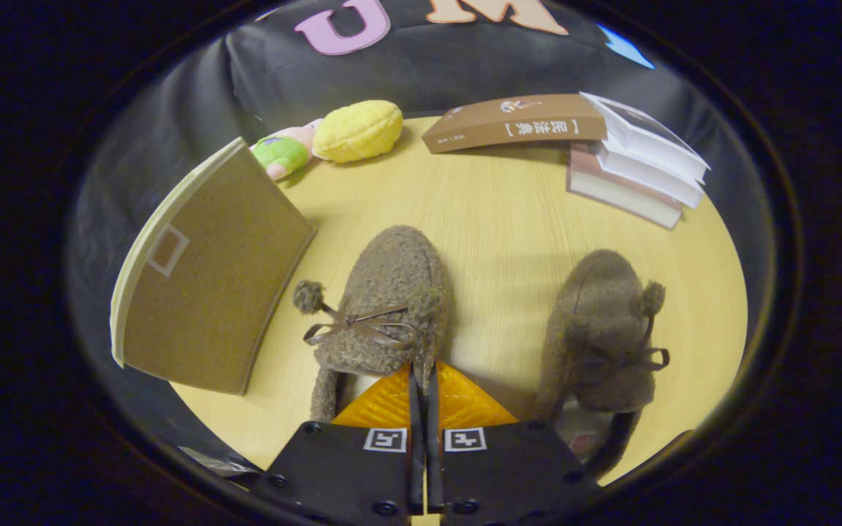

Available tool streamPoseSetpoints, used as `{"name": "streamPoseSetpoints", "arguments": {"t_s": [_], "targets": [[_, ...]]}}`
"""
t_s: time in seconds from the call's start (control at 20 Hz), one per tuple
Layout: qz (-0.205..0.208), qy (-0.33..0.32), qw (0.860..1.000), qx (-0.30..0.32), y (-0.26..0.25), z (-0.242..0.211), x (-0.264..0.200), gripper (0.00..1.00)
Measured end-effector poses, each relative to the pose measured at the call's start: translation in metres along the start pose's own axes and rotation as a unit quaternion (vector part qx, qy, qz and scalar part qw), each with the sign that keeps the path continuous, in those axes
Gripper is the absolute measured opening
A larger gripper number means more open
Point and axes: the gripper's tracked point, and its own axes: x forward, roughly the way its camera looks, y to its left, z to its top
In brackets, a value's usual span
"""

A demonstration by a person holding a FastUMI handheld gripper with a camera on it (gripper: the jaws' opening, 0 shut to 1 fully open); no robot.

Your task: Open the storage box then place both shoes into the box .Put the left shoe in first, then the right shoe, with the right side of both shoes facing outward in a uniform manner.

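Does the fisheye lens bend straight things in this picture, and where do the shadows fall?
In the gripper view, the storage box and brown book edges bow outward; soft shadows lie on the table beside both shoes; the gripper is shut on the left shoe.

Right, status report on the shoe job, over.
Gripper shut on near shoe's rim. Other shoe untouched beside it. Box closed. Books and toys beyond, clear.
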Motion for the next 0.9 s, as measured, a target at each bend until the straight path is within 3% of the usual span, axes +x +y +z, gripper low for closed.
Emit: {"name": "streamPoseSetpoints", "arguments": {"t_s": [0.5, 0.9], "targets": [[0.041, -0.023, 0.993, 0.113, 0.049, 0.025, -0.049, 0.05], [0.098, -0.094, 0.978, 0.161, 0.120, 0.091, -0.115, 0.05]]}}
